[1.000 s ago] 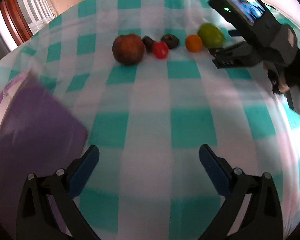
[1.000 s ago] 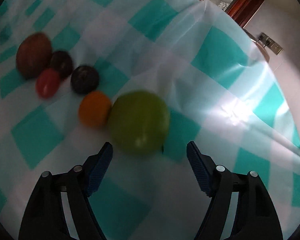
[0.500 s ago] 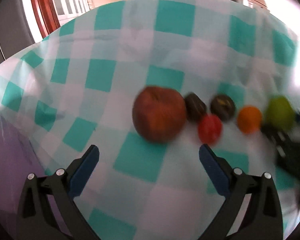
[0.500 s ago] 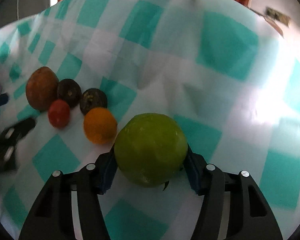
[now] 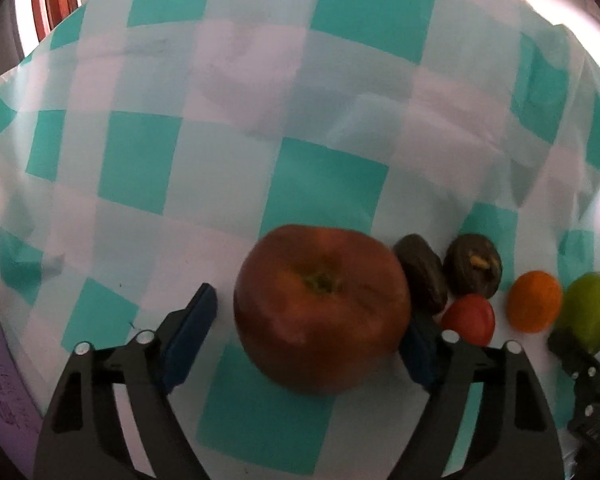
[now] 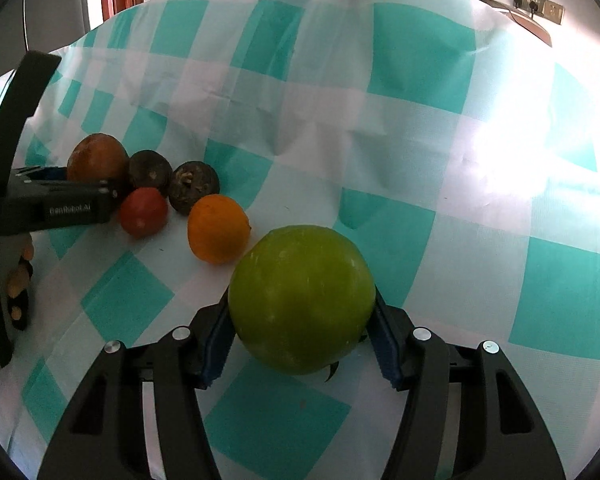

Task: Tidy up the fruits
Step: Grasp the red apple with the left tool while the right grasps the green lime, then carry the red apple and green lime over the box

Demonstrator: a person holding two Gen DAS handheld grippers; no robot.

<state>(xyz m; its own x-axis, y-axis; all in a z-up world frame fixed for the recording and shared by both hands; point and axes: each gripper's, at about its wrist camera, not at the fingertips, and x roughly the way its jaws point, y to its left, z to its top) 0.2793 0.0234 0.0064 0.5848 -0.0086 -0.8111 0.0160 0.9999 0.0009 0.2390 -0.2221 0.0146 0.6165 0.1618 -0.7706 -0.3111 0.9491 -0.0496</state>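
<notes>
Green fruit (image 6: 302, 298) sits clamped in our right gripper (image 6: 300, 340) on the checked cloth (image 6: 420, 120); our left gripper (image 5: 308, 336), jaws apart, straddles the red-brown fruit (image 5: 322, 310), which we judge needs squeezing next.

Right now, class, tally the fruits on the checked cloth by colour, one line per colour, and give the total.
Green: 1, the green fruit, between the right tongs.
Orange: 1, the orange fruit.
Red: 1, the small red fruit.
Reddish-brown: 1, the large reddish-brown fruit, between the left tongs.
Dark brown: 2, the dark fruits.
Total: 6
</notes>
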